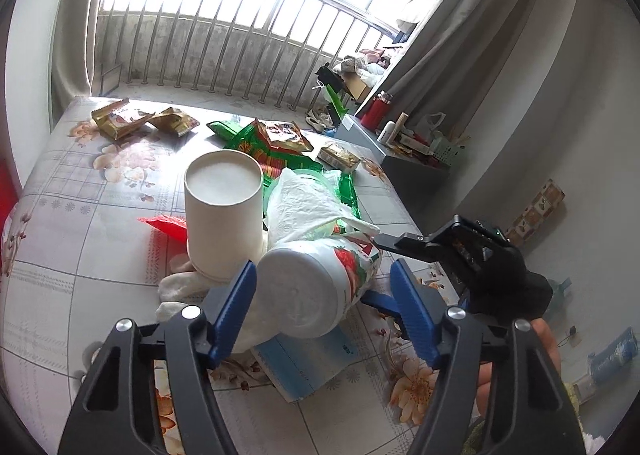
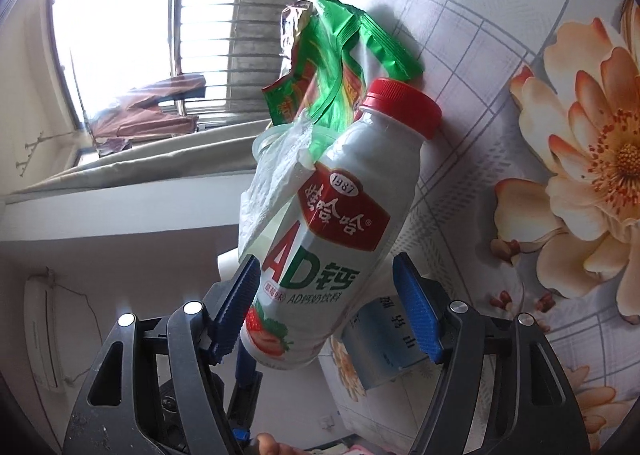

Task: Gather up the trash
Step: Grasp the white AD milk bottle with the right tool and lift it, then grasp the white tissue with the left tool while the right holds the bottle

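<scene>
- Bottle (image 1: 320,287) of milk drink lies on its side on the flowered tablecloth (image 1: 80,223), right between the blue pads of my left gripper (image 1: 323,309); its flat white base faces my left camera and its long axis runs away from me.
- From my right camera, the bottle (image 2: 340,223) also sits between the pads of my right gripper (image 2: 325,307), red cap (image 2: 404,105) pointing away, label facing the lens.
- Both sets of jaws stand about two-thirds open around the bottle. The left pad of each gripper is at the bottle's side while a gap shows at the right pad; I cannot tell whether either truly presses.
- In the left view my right gripper (image 1: 384,275) comes in from the right, one black finger reaching the bottle's far end; a hand (image 1: 516,375) shows behind it.
- A blue-and-white box (image 1: 304,367) lies under the bottle, partly hidden.
- Just left stands a white paper cup (image 1: 224,215), upside down, touching crumpled white cloth (image 1: 180,291) at its foot.
- Behind the bottle a clear plastic cup stuffed with tissue (image 1: 304,203) leans close; how they touch is hidden.
- Farther off lie green wrappers (image 1: 256,143), a red scrap (image 1: 166,225) and gold packets (image 1: 120,119).
- Open tablecloth stretches left; the table edge runs near on the right.
- Beyond stand a railing (image 1: 240,47) and a washed-out window.
</scene>
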`<state>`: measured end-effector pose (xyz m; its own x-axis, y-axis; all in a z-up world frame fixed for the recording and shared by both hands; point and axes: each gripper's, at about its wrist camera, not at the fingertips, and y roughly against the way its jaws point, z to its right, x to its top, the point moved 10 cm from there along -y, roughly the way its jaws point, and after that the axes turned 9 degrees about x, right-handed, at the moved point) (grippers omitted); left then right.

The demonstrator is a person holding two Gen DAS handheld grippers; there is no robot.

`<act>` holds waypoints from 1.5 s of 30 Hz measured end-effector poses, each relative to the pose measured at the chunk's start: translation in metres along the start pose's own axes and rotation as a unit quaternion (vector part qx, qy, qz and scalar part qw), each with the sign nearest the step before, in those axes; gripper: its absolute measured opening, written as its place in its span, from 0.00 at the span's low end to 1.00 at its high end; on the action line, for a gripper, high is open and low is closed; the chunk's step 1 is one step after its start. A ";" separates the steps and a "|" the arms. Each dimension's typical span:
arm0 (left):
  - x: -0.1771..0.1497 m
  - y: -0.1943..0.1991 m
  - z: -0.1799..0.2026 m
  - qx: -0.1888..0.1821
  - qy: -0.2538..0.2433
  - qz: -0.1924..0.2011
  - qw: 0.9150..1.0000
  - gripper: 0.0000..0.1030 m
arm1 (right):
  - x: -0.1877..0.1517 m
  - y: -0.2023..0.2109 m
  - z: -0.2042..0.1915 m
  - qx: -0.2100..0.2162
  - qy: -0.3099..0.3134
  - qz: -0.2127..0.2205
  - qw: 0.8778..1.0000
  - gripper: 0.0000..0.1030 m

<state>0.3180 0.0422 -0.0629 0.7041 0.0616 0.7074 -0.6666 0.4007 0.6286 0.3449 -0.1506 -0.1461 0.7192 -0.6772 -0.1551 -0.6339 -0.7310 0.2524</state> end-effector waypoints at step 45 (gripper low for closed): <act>-0.040 -0.126 0.068 0.188 -0.237 -0.114 0.946 0.70 | -0.013 0.165 0.027 -0.145 0.165 0.002 0.976 0.58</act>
<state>0.3577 -0.0732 -0.1483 0.7108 -0.4397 0.5489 -0.6130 -0.0046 0.7901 0.2235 -0.2646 -0.1287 0.8002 -0.5807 0.1500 -0.5633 -0.6421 0.5200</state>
